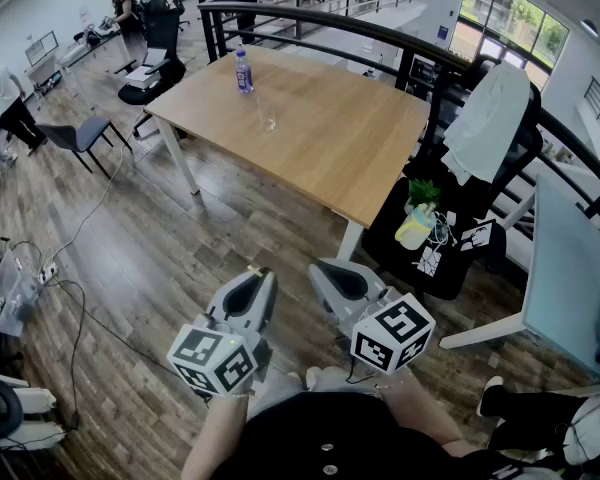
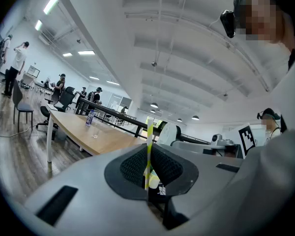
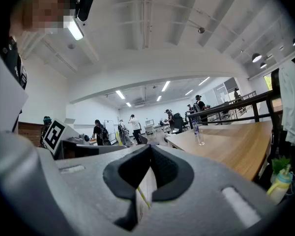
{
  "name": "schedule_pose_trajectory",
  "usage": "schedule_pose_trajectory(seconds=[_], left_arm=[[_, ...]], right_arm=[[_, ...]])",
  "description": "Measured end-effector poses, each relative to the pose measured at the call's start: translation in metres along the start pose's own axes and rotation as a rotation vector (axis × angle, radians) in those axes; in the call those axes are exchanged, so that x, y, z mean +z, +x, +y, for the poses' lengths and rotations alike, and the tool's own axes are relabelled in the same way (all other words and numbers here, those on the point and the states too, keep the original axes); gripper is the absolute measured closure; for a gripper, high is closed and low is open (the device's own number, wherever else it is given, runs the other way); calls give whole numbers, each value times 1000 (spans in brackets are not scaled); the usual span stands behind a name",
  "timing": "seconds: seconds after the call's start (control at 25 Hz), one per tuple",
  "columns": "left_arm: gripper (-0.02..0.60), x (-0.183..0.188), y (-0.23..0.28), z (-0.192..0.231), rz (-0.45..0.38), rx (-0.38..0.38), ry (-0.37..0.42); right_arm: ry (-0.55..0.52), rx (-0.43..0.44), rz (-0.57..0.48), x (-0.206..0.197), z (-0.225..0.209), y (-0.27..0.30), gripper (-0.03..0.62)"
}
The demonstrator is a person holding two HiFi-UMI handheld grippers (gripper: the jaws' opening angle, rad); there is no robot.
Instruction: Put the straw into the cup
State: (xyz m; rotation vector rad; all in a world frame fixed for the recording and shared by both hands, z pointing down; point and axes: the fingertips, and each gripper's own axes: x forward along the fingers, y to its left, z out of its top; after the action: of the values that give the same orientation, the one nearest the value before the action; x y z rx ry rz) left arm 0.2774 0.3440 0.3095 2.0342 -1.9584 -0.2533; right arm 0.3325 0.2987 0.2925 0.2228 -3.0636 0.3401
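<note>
A yellow-and-white striped straw (image 2: 149, 146) stands upright in my left gripper (image 2: 150, 157), whose jaws are shut on it. My right gripper (image 3: 148, 167) is shut on a white paper wrapper (image 3: 145, 193) with a yellow-green line on it. In the head view both grippers, left (image 1: 263, 278) and right (image 1: 322, 270), are held close to the person's body above the wooden floor, well short of the table. The clear cup (image 1: 268, 120) stands on the wooden table (image 1: 330, 153), near a water bottle (image 1: 243, 72). The cup (image 2: 95, 133) also shows small and far in the left gripper view.
A black railing (image 1: 380, 38) curves behind the table. A white jacket (image 1: 488, 118) hangs over a chair at the right, with a plant and a yellow bottle (image 1: 417, 223) below it. Cables (image 1: 75, 308) lie on the floor at the left. Office chairs and people are at the far left.
</note>
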Motion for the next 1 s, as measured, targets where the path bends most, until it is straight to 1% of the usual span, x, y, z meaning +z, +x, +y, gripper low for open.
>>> schedule_pose_trajectory(seconds=[0.16,0.4,0.56,0.72,0.84,1.0], left_arm=[[543,1,2,0,-9,-9,7],[543,1,2,8,-13,22,8],[543,2,4,9,-18,30,7],[543,2,10,4,-30,27,4],[543,2,15,0,-45,26,-7],[543,4,20,-3,-72,37,3]], right_arm=[[-2,3,15,-3,-4,3,596],[-8,-1,24,-3,-11,4,597],[-7,7,30,-4,-12,4,597],[2,23,1,-1,-14,2,597],[-1,39,-3,-1,-16,-1,597],[13,52,-18,-1,-23,-5,597]])
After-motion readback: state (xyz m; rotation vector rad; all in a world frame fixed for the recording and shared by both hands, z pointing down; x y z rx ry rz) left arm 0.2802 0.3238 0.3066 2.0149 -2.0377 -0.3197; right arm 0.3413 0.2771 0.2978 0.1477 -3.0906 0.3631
